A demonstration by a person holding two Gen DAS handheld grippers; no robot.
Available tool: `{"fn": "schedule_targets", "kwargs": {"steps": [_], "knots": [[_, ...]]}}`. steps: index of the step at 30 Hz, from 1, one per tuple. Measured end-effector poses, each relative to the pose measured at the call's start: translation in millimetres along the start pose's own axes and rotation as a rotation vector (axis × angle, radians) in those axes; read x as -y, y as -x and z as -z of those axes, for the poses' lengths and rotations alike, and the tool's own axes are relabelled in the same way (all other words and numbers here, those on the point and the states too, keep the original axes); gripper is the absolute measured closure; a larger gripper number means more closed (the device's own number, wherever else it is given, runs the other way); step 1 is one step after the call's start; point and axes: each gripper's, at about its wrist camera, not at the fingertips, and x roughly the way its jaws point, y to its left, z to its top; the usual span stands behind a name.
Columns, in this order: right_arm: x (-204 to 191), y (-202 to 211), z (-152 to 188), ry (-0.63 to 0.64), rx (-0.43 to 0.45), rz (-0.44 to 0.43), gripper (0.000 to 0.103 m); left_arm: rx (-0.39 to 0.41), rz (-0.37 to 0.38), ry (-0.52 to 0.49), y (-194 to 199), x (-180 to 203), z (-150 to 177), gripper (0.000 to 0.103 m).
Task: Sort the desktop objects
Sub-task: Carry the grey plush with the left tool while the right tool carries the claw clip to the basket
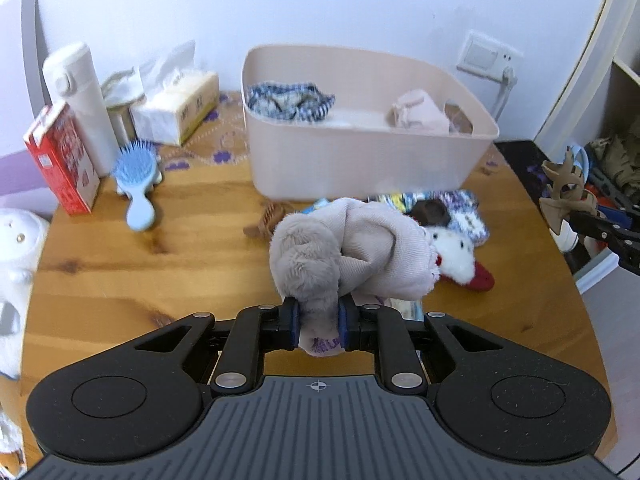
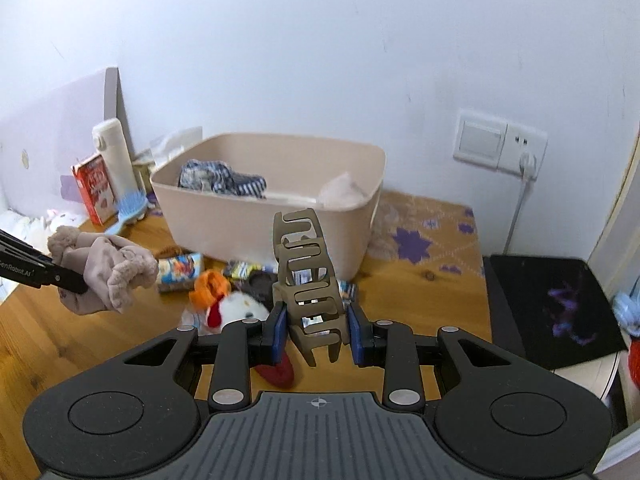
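Note:
My left gripper (image 1: 318, 320) is shut on a grey-pink fluffy sock (image 1: 340, 252), held above the wooden table (image 1: 120, 272); the same sock (image 2: 104, 276) shows at the left of the right wrist view. My right gripper (image 2: 318, 332) is shut on a taupe hair claw clip (image 2: 306, 276), lifted off the table; that clip (image 1: 568, 192) appears at the right edge of the left wrist view. A beige storage bin (image 1: 360, 152) stands at the back with a blue-white cloth (image 1: 288, 100) and a pink bundle (image 1: 420, 112) inside.
Under the grippers lies a pile: a white plush chicken (image 2: 240, 308), snack packets (image 2: 180, 268) and a knitted cloth (image 1: 464, 216). At the left stand a blue hairbrush (image 1: 136, 184), a red carton (image 1: 60, 160), a white flask (image 1: 80, 104) and a tissue pack (image 1: 176, 108). A black mat (image 2: 552, 304) lies right.

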Motion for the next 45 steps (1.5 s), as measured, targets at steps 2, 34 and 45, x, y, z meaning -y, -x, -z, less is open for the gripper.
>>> {"fn": "schedule_targets", "kwargs": {"steps": [2,34,45], "knots": [[0,3,-6,0.004,0.018,-0.002,0.074,0.022,0.001,-0.006,5,0,-7,0.086],[10,-38,-121,0.114,0.207,0.019,0.074,0.210,0.024,-0.120,-28,23,-141,0.085],[10,-93,-131,0.147,0.145,0.008,0.074,0.136,0.020,-0.143,-87,42,-154,0.085]]}}
